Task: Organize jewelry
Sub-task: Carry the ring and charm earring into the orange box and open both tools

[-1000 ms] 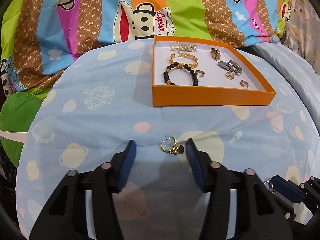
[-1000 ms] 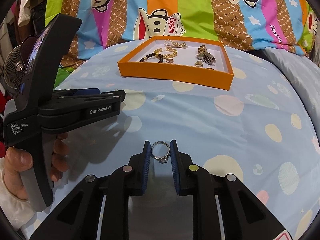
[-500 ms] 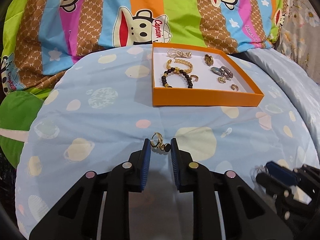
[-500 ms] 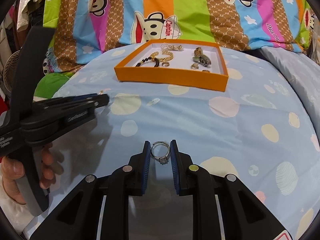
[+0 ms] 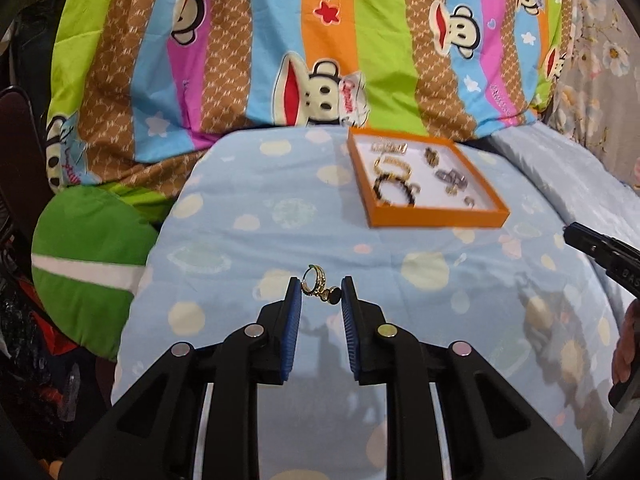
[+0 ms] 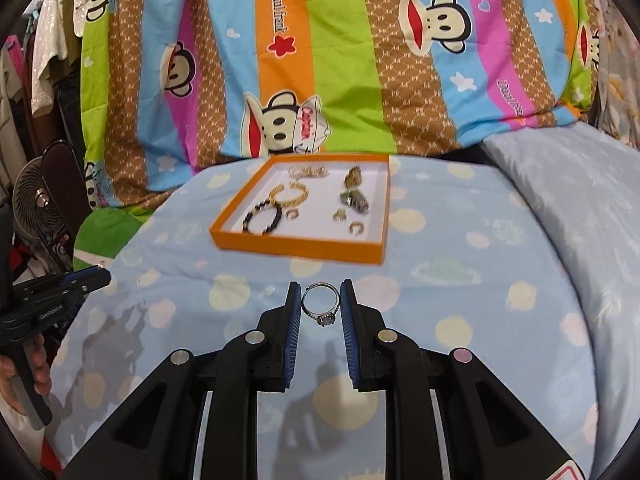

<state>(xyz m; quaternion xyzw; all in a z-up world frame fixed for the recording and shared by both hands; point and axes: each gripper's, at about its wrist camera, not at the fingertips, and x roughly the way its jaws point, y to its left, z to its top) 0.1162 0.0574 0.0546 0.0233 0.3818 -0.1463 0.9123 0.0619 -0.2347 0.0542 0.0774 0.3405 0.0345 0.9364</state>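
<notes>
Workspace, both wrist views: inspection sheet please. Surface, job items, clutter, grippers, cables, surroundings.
Surface: light blue spotted bedding, soft and rumpled.
Job's things: orange tray holding a black bead bracelet, a gold bracelet and several small pieces; gold earring and silver ring are lifted off the bedding.
Clutter: nothing seen on the bedding beside the tray.
Grippers: left gripper has just closed and is shut on the gold earring; right gripper is shut on the silver ring.
Cables: nothing seen.
Surroundings: striped cartoon-monkey quilt behind the tray; small fan and hanging clothes at the left.
</notes>
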